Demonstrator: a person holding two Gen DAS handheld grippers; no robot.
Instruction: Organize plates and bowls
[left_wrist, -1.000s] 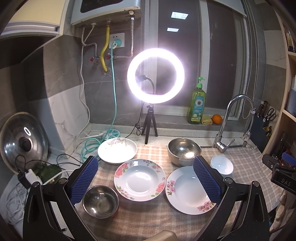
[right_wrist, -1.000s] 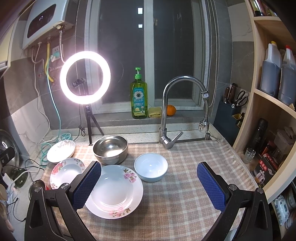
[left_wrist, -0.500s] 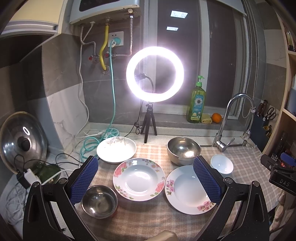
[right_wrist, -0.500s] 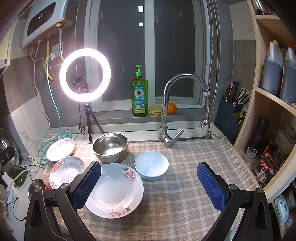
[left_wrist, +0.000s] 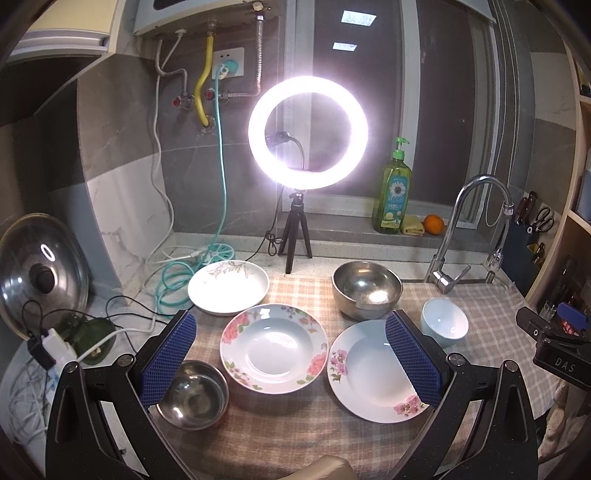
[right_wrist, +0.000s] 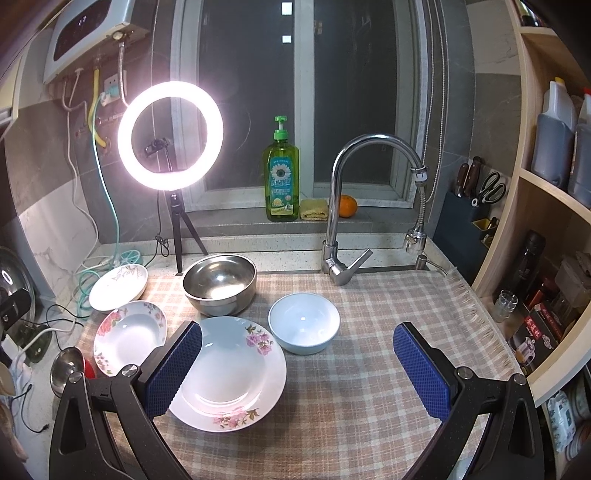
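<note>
On the checked cloth (left_wrist: 295, 421) lie a pink-flowered plate (left_wrist: 274, 347), a white plate with small pink flowers (left_wrist: 373, 373) right of it, and a leaf-patterned plate (left_wrist: 228, 286) behind. A large steel bowl (left_wrist: 366, 289), a small steel bowl (left_wrist: 192, 394) and a pale blue bowl (left_wrist: 444, 322) stand around them. My left gripper (left_wrist: 291, 358) is open and empty above the pink-flowered plate. My right gripper (right_wrist: 297, 367) is open and empty, between the white plate (right_wrist: 229, 373) and the blue bowl (right_wrist: 303, 323). The large steel bowl (right_wrist: 220, 282) is behind.
A lit ring light on a tripod (left_wrist: 307, 133) stands at the back. A tap (right_wrist: 343, 206) rises at the back right, with a soap bottle (right_wrist: 281, 173) and an orange (right_wrist: 347, 206) on the sill. Cables and a pot lid (left_wrist: 37, 273) lie left; shelves (right_wrist: 546, 221) stand right.
Both grippers have shifted slightly; the scene sits a little lower and left in the left view and lower in the right view. Nothing was grasped or moved.
</note>
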